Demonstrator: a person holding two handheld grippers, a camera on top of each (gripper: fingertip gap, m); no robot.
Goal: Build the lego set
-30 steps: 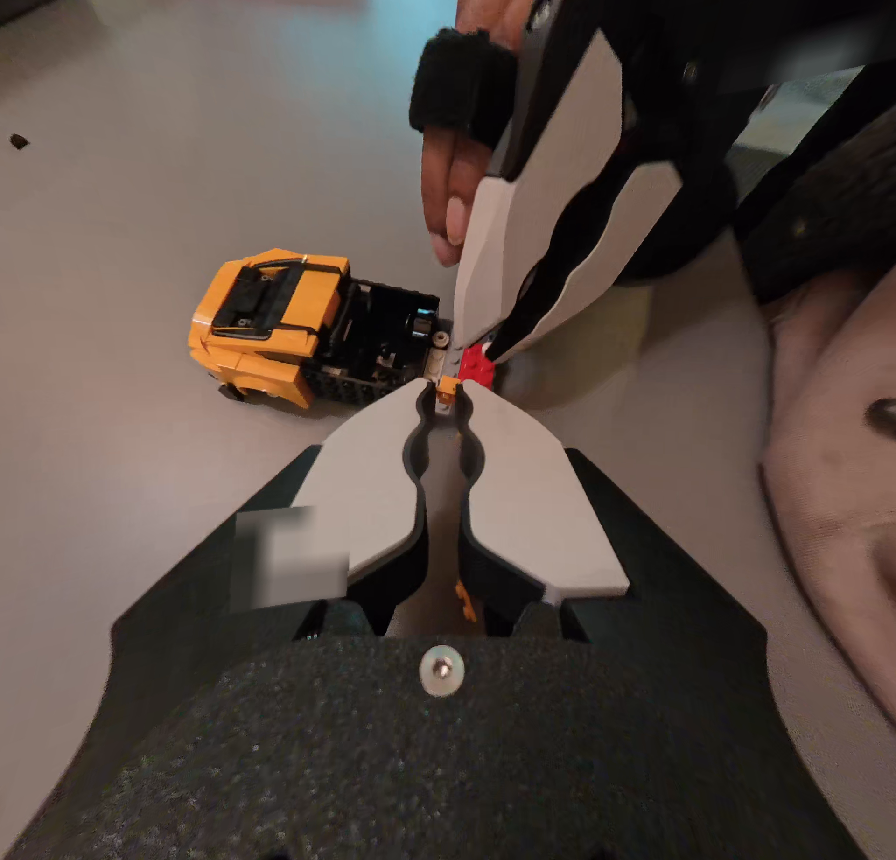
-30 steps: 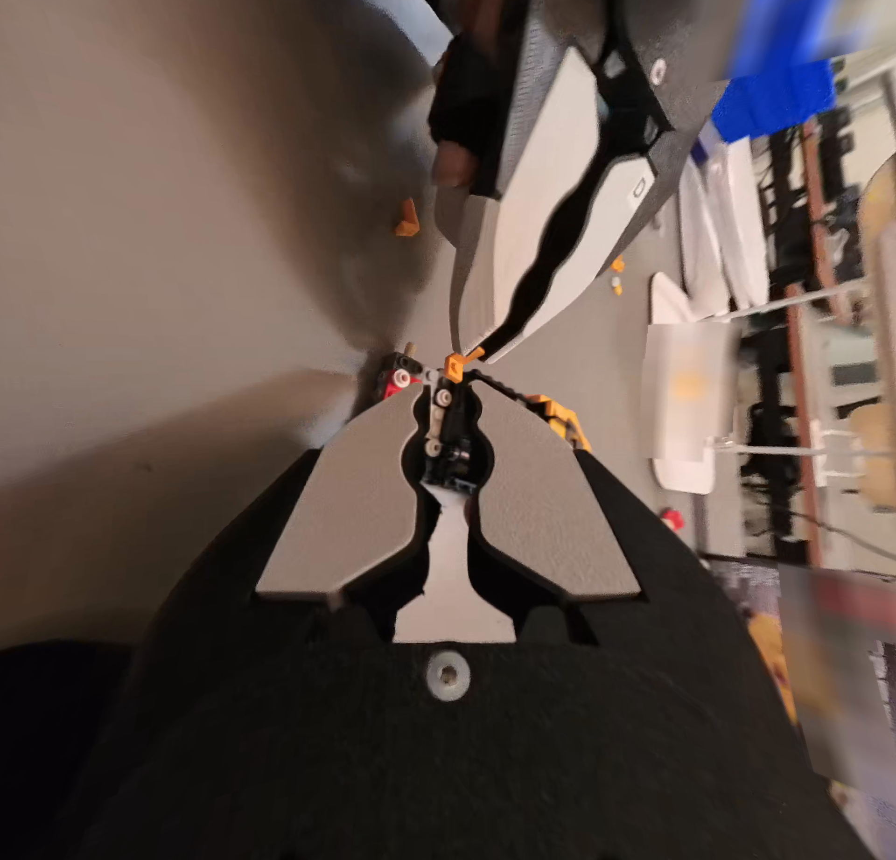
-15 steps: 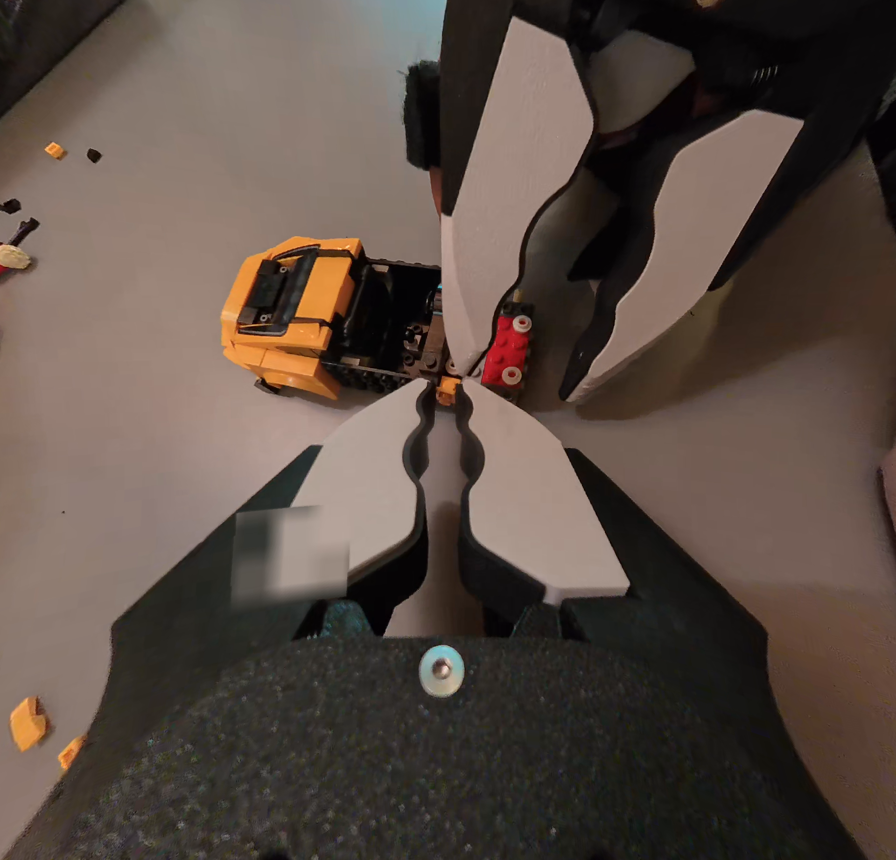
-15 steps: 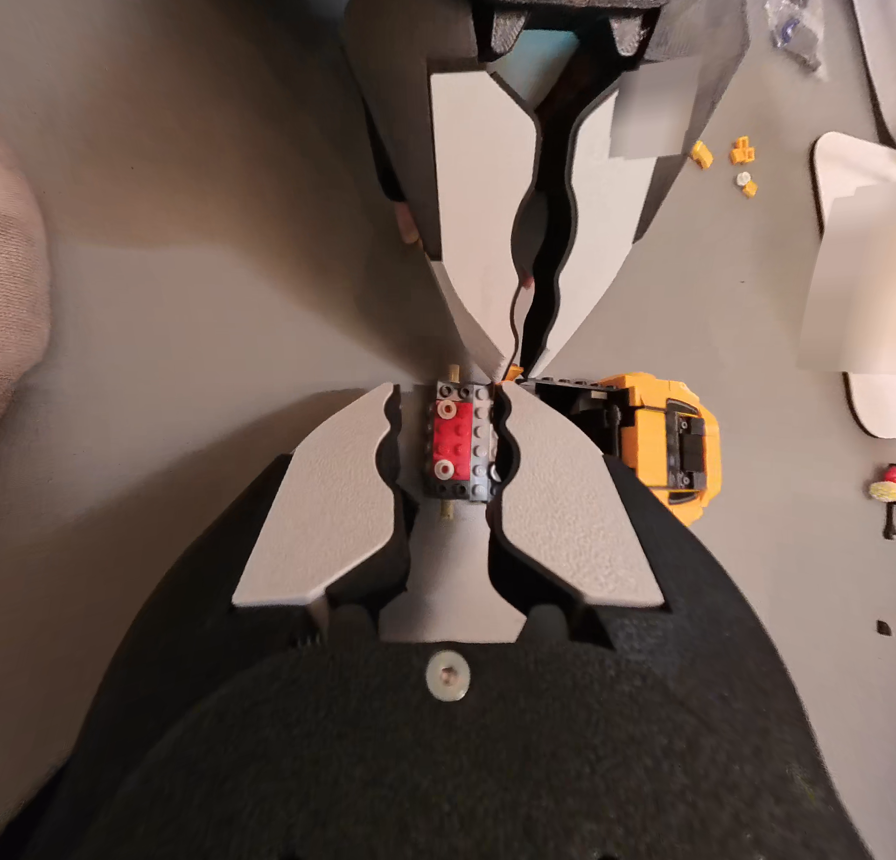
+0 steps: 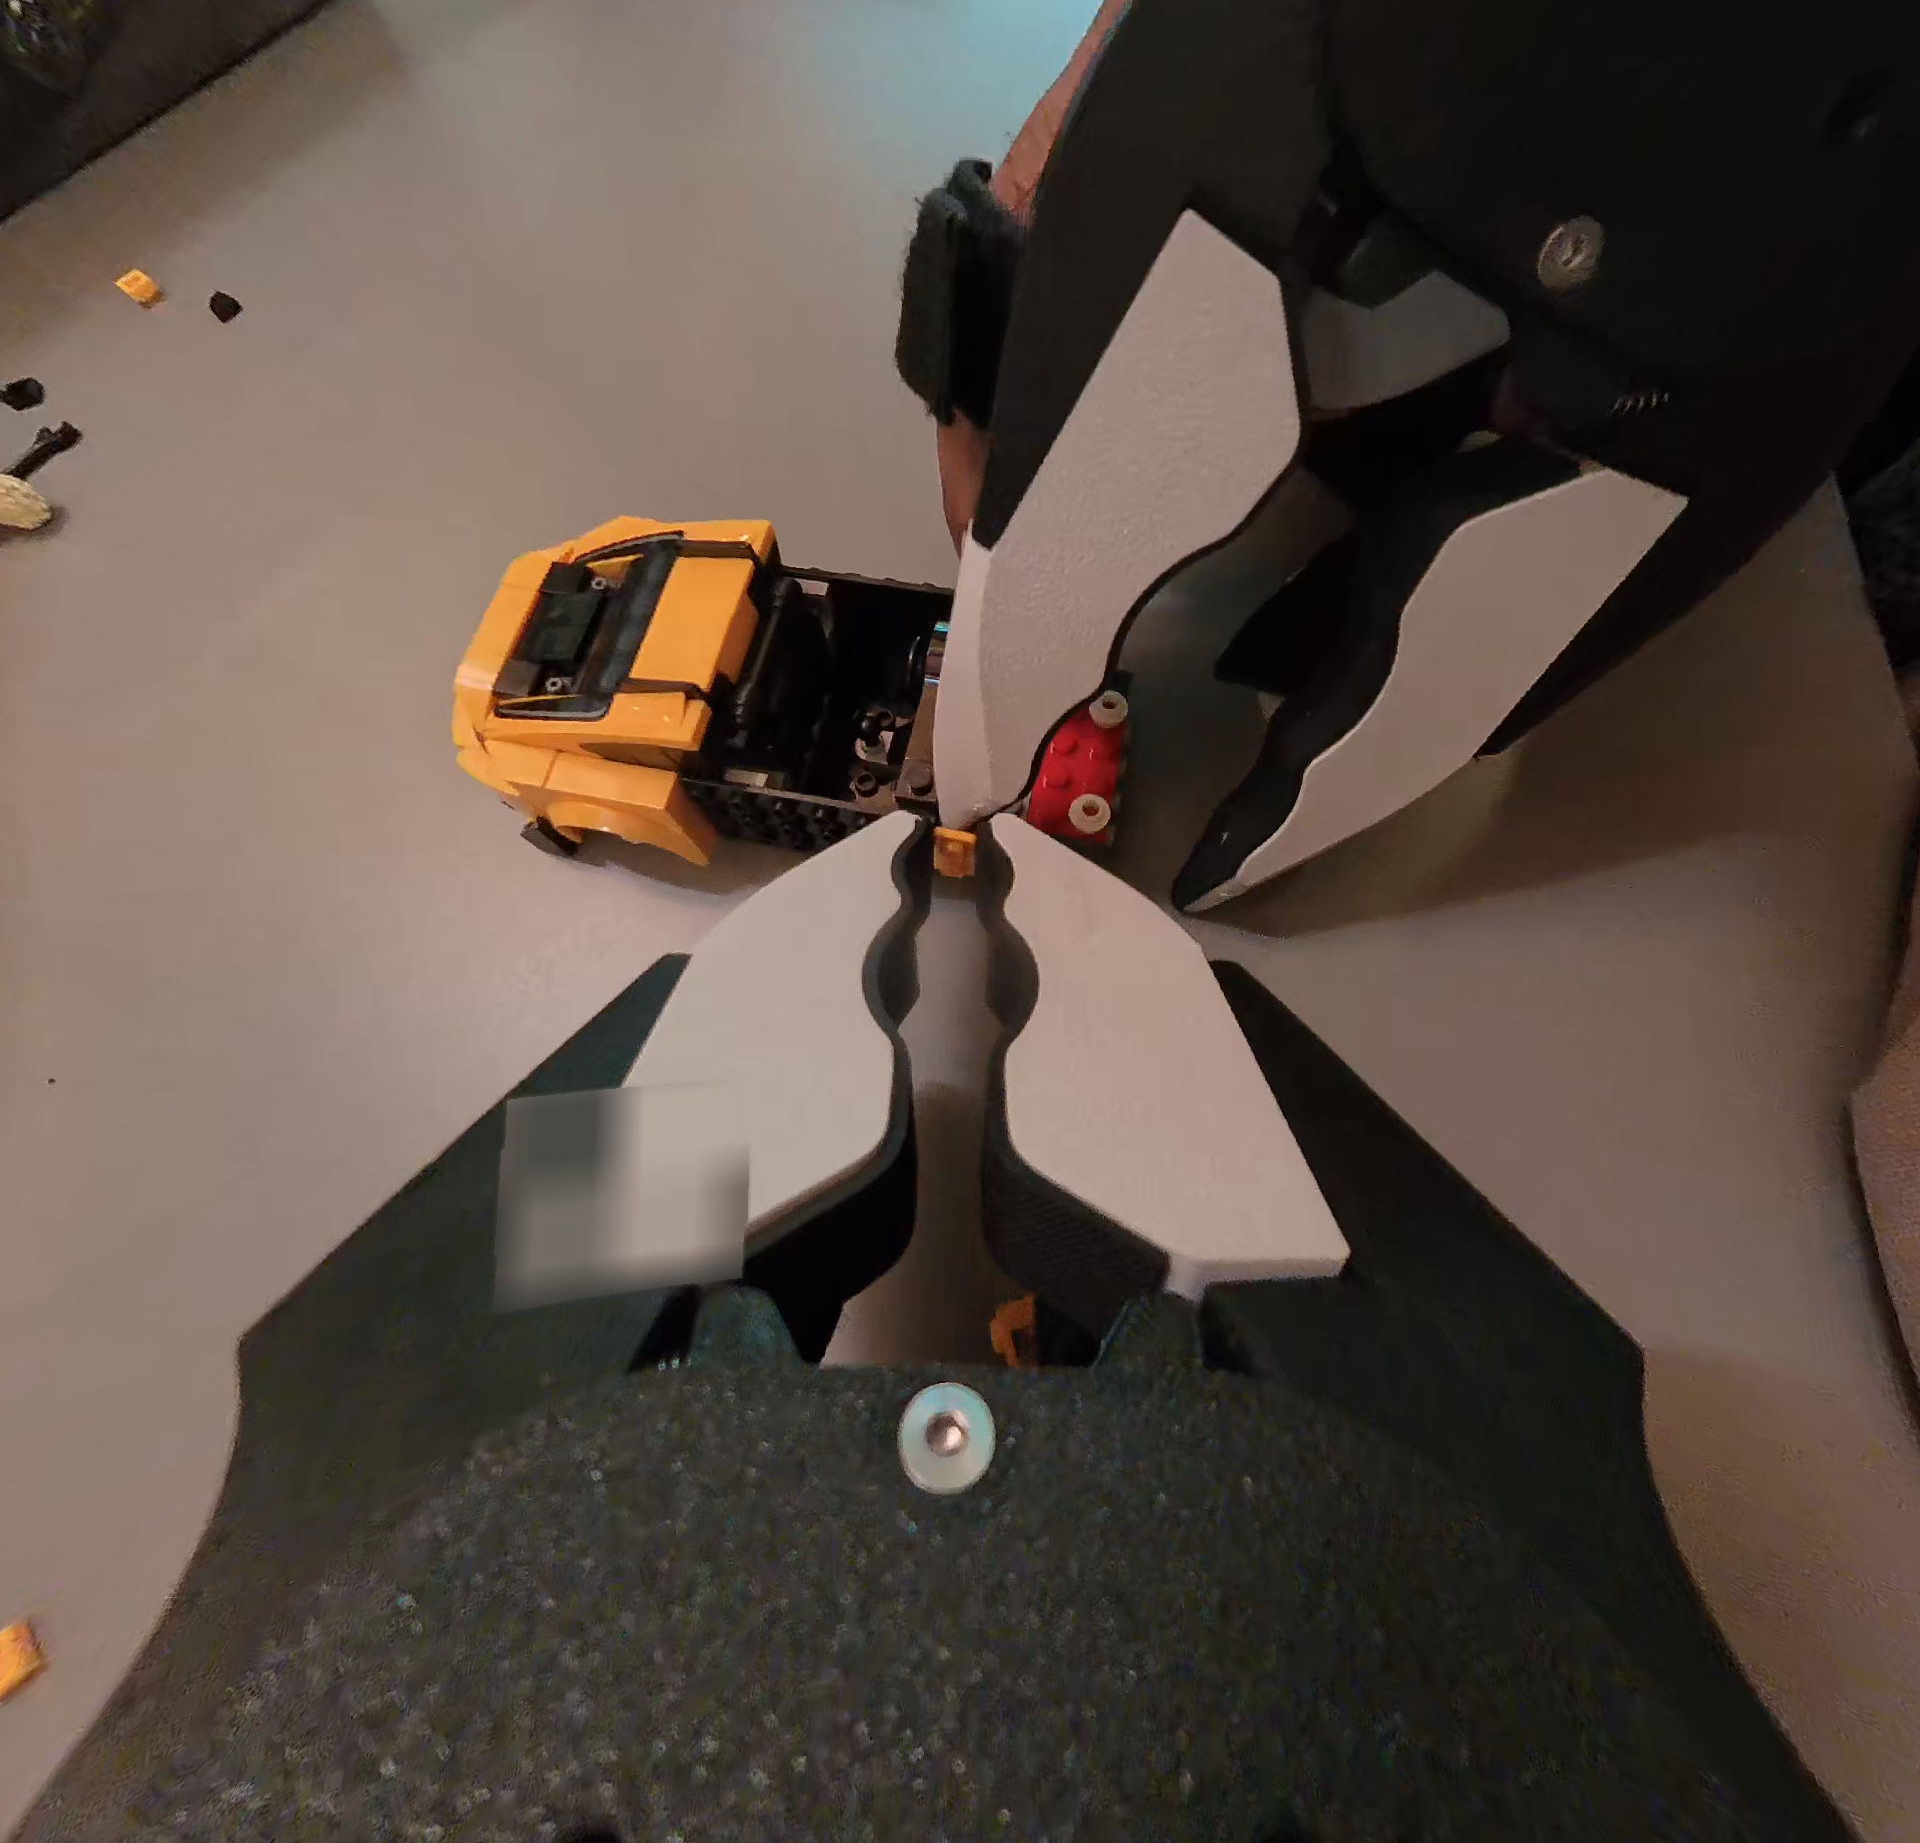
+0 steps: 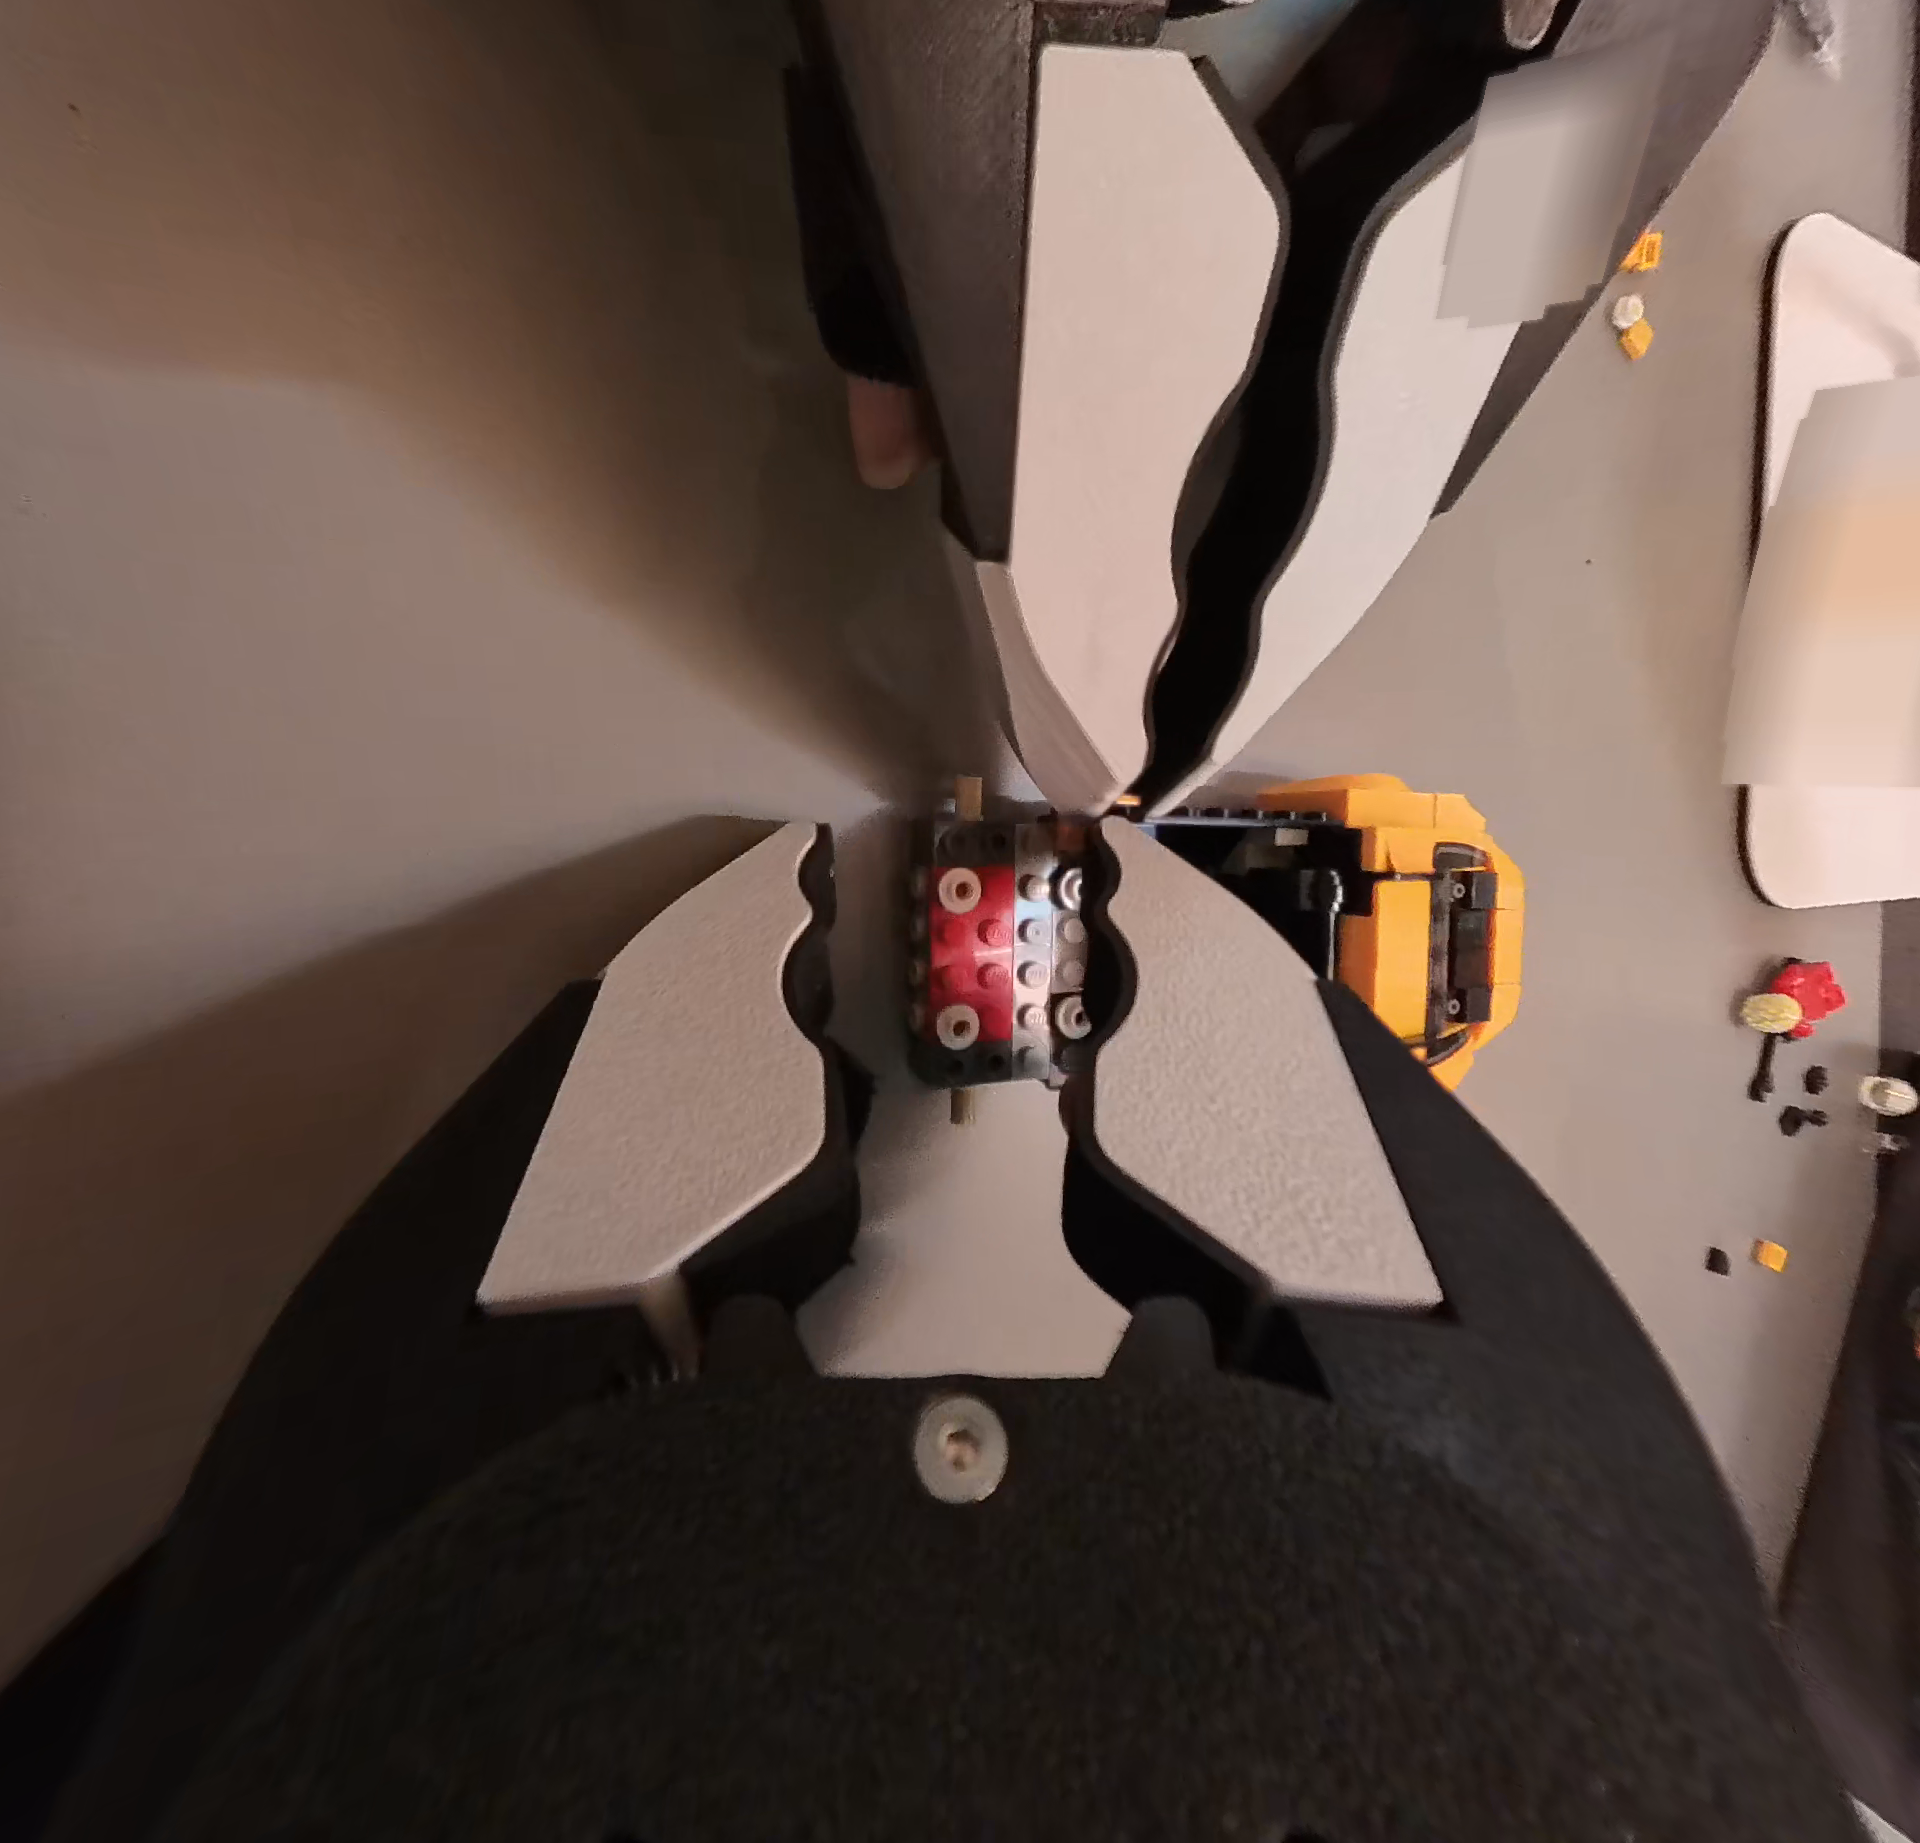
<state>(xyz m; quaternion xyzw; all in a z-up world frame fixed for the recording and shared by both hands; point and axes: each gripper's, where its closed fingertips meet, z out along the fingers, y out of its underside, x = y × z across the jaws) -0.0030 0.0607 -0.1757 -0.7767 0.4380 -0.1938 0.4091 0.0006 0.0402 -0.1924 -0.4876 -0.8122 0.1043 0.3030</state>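
On the grey table point(image 5: 312, 1066), the orange brick-built vehicle point(image 5: 623, 692) lies at far left, its open black chassis point(image 5: 831, 713) extending rightward to a tail section topped with a red plate point(image 5: 1081, 765). Loose small pieces point(image 5: 135, 287) lie scattered near the left edge.

The left gripper point(image 5: 954, 843) has its fingers nearly together, clamped on a small orange plate point(image 5: 954, 851) held right at the edge of the chassis tail.

The right gripper point(image 6: 956, 920) stands with its fingers well apart, straddling the red-and-grey tail section point(image 6: 997, 962). Its right pad point(image 6: 1117, 920) lies against the grey studs; the left pad point(image 6: 800, 920) stands clear, so nothing is gripped.

Risk: with the tail section unclamped, any push from the left gripper could slide the whole vehicle. The small orange plate is held only at the fingertips and could twist or drop if it catches a stud off-square.
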